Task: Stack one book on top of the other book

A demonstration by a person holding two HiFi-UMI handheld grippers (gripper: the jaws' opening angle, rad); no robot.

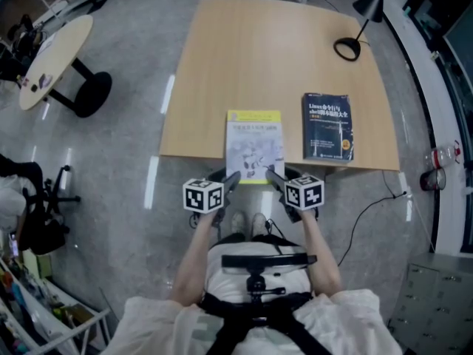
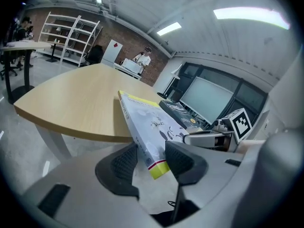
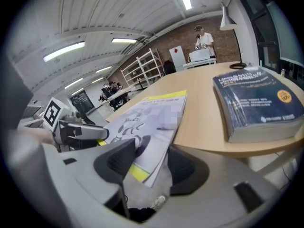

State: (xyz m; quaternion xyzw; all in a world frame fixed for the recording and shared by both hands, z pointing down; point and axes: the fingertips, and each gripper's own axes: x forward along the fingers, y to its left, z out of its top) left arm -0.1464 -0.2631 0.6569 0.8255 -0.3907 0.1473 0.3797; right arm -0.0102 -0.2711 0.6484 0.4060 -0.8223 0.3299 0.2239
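Observation:
A white book with a yellow band (image 1: 254, 143) lies at the near edge of the wooden table (image 1: 259, 58), its near end overhanging and tipped up. My left gripper (image 1: 231, 180) is shut on its near left corner. My right gripper (image 1: 272, 174) is shut on its near right corner. The left gripper view shows the white book (image 2: 147, 122) slanting up from between the pads of the left gripper (image 2: 151, 161). In the right gripper view the cover (image 3: 152, 120) sits between the right gripper's (image 3: 152, 163) pads. A thick dark blue book (image 1: 327, 126) lies flat to the right, also visible as the blue book (image 3: 256, 103).
A black desk lamp (image 1: 355, 28) stands at the table's far right corner. A round side table (image 1: 55, 58) and a black chair (image 1: 41, 205) are on the floor at left. A grey cabinet (image 1: 436, 302) and a cable (image 1: 369, 213) are at right.

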